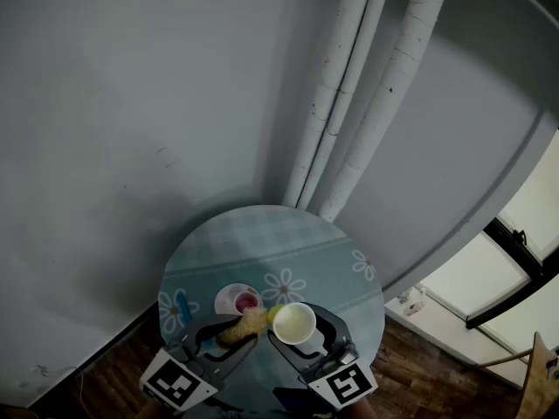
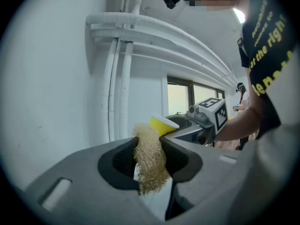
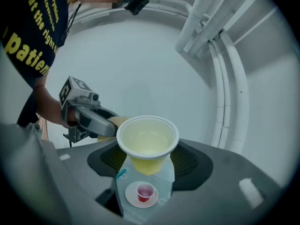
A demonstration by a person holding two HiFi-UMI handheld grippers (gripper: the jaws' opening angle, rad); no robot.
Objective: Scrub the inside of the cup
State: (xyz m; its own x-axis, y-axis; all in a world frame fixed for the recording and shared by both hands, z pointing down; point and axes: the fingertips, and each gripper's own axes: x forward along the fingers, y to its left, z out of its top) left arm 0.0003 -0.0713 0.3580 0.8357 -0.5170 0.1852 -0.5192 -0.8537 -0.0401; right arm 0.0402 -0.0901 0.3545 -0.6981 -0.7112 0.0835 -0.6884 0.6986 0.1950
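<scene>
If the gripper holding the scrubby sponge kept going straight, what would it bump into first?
Probably the yellow cup in the right gripper, just ahead of the sponge. It might instead slip past the cup's side to the wall.

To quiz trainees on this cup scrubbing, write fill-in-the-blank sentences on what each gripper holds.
The right gripper holds a plastic cup coloured ____.
The left gripper clamps a tan fibrous sponge, not yet ____ that cup.
On the white saucer stands a small cup coloured ____.
Missing: yellow; inside; red.
</scene>
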